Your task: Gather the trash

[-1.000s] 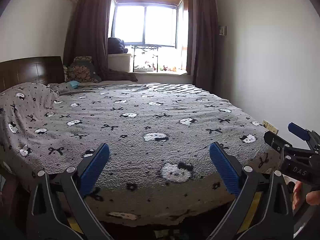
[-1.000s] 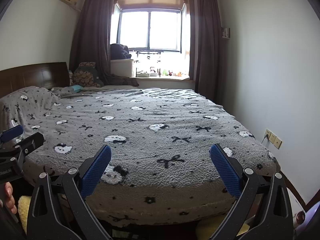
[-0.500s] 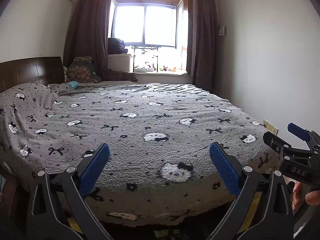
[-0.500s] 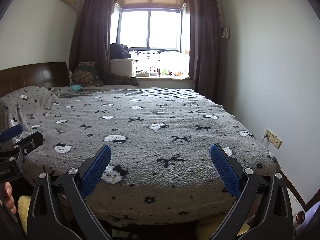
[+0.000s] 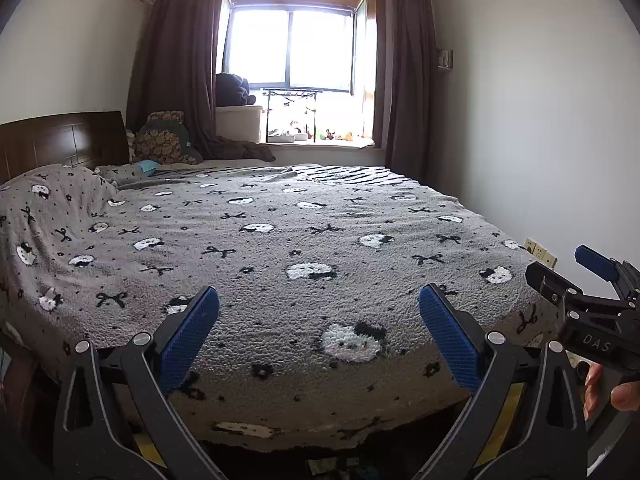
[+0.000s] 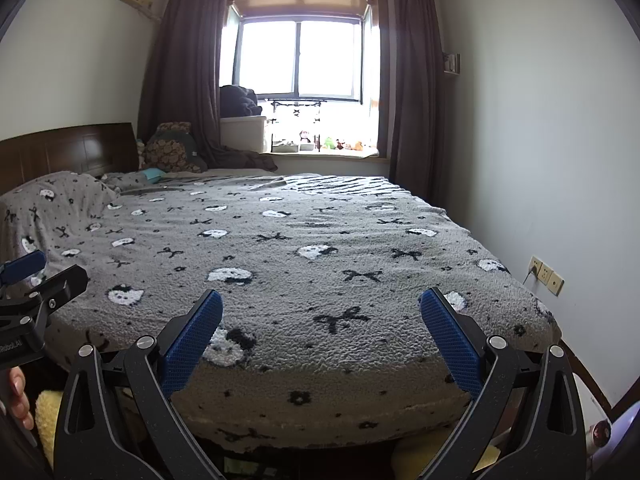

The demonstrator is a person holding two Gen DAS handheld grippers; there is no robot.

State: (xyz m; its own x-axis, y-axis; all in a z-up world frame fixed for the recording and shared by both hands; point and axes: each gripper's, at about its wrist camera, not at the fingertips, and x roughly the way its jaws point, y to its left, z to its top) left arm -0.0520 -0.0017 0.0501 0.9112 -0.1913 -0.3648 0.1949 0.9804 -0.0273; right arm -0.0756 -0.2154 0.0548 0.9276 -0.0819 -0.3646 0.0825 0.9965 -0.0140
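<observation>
No trash shows clearly in either view. My left gripper (image 5: 318, 312) stands open at the foot of a bed (image 5: 280, 240), its blue pads wide apart with nothing between them. My right gripper (image 6: 320, 312) is open too, held level over the same bed end. In the left wrist view the right gripper (image 5: 568, 276) appears at the right edge with a hand under it. The left gripper (image 6: 40, 276) shows at the left edge of the right wrist view. A small teal item (image 5: 145, 167) lies near the pillows; I cannot tell what it is.
The bed carries a grey fleece blanket (image 6: 320, 248) with cat faces and bows. A dark wooden headboard (image 5: 60, 140) is at the left. White wall with sockets (image 6: 546, 276) runs along the right. Window, curtains and a cluttered sill (image 6: 320, 146) stand at the far end. Something yellow and fluffy (image 6: 46, 412) lies low beside the bed.
</observation>
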